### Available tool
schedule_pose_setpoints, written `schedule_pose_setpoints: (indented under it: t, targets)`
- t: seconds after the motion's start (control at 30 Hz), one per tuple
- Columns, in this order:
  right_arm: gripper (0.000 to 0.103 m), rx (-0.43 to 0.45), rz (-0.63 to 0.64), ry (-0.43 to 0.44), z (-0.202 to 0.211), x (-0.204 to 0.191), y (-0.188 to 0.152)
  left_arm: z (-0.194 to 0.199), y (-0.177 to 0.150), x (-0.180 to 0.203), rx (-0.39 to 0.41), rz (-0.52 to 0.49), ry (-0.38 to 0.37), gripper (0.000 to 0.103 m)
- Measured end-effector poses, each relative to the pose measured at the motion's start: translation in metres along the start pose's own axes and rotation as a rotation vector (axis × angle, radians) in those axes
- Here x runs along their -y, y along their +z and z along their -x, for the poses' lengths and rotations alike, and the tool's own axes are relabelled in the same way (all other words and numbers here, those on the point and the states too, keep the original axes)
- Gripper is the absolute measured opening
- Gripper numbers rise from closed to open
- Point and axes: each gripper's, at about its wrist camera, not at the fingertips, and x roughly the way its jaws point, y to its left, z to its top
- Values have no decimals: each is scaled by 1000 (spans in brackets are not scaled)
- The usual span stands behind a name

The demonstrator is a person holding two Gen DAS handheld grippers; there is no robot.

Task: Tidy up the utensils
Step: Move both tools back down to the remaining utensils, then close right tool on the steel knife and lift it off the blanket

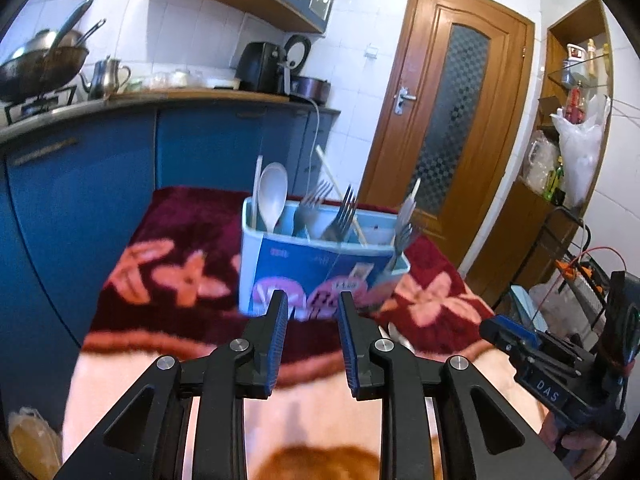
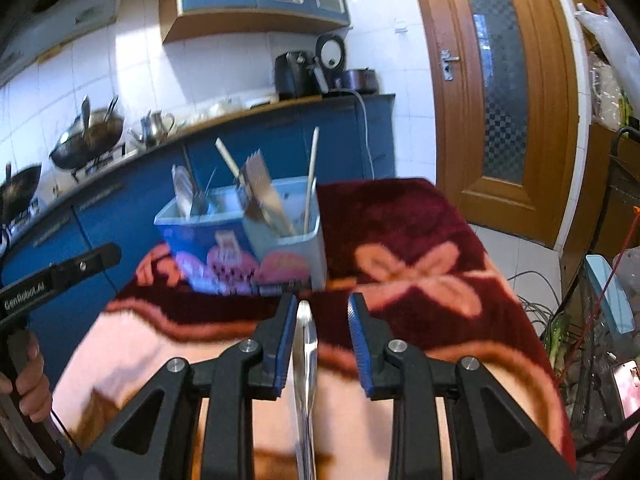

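From the left wrist camera, the left gripper (image 1: 313,300) had its two blue pads a little way apart, and nothing was between them. It hung over a fuzzy red blanket (image 1: 168,240) with pink flowers on it. A little ahead of it stood a blue and white holder box (image 1: 320,268) on the blanket. A white spoon (image 1: 273,196) stood in the left part of the box. Some metal forks (image 1: 340,216) stuck up in the middle, and a thin wooden chopstick (image 1: 340,196) leaned across them. The right gripper (image 1: 520,344) showed at the right edge, but I could not tell from here how its jaws stood. Far behind were blue cupboards (image 1: 80,184) and a brown door (image 1: 452,120).

From the right wrist camera, the right gripper (image 2: 323,304) had its pads apart too. A shiny metal utensil (image 2: 306,344) lay between them, close to the left pad. The picture was blurry, so I could not tell if the pads pressed on it, or what kind of utensil it was. The holder box (image 2: 280,256) stood ahead and a bit to the left, well apart from the utensil. A hand (image 2: 30,376) held the other gripper at the left edge.
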Motion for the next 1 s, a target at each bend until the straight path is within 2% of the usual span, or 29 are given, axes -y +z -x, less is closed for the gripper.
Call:
schedule_pose_setpoints:
  t: [0.47,0.7,1.0]
  targets:
    - [30,-216,22,9,-24,3,-43,-5,-33,-19,-84,71,55,26]
    - [30,-271,32,28,-30,4,-54,-11,-38,-18,-103,75,54,26]
    - [30,-315,67,23,-41,-1,-51,-15,-41,-13,-115,69,40,26]
